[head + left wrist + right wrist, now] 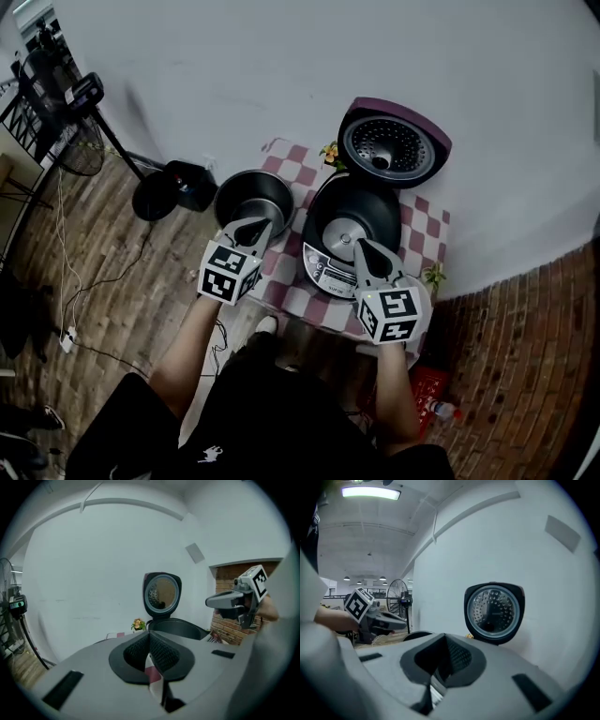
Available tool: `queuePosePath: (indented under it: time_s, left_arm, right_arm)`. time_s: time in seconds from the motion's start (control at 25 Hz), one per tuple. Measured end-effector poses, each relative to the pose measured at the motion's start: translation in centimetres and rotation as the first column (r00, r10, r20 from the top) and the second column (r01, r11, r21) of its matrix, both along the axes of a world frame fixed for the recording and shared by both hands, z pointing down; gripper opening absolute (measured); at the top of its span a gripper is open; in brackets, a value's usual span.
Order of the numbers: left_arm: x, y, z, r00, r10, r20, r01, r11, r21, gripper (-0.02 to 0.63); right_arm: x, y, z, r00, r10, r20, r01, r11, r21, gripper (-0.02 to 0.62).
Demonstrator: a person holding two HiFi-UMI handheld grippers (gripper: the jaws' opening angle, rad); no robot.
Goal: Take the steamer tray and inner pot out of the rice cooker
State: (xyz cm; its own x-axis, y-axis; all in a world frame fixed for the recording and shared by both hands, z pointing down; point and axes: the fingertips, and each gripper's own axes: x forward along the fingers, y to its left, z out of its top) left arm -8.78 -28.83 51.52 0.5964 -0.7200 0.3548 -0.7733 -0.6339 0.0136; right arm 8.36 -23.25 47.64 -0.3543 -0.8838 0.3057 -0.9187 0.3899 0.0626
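The rice cooker (pixel 349 230) stands open on a red-and-white checked table (pixel 427 234), its perforated lid (pixel 392 145) tipped back. The silver heating plate shows at the bottom of its empty well. The inner pot (pixel 253 197) stands on the table left of the cooker. I see no steamer tray. My left gripper (pixel 251 225) hovers at the pot's near rim, shut and holding nothing. My right gripper (pixel 361 247) is over the cooker's front edge, also shut and holding nothing. The left gripper view shows the cooker (pixel 178 628) and the right gripper (pixel 225 601); the right gripper view shows the lid (pixel 493 611).
A small flower (pixel 330 152) sits at the table's back edge and a small plant (pixel 433 276) at its right edge. A fan's round black base (pixel 157 195) and cables lie on the wooden floor to the left. A red item (pixel 429 389) lies by the brick area on the right.
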Motion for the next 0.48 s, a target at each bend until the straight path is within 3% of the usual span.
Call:
queuePosePath:
  time_s: [0.24, 0.48]
  left_arm:
    - [3.6, 6.7, -0.5, 1.0, 0.004, 0.007, -0.004, 0.999, 0.044, 0.003]
    - [6.2, 12.0, -3.8, 0.999, -0.001, -0.042, 0.005, 0.995, 0.101, 0.003]
  right_arm:
    - [4.9, 7.1, 0.4, 0.998, 0.046, 0.043, -0.046, 0.999, 0.011, 0.002]
    - [8.7, 11.9, -0.8, 0.99, 0.1, 0.101, -0.105, 0.993, 0.05, 0.002]
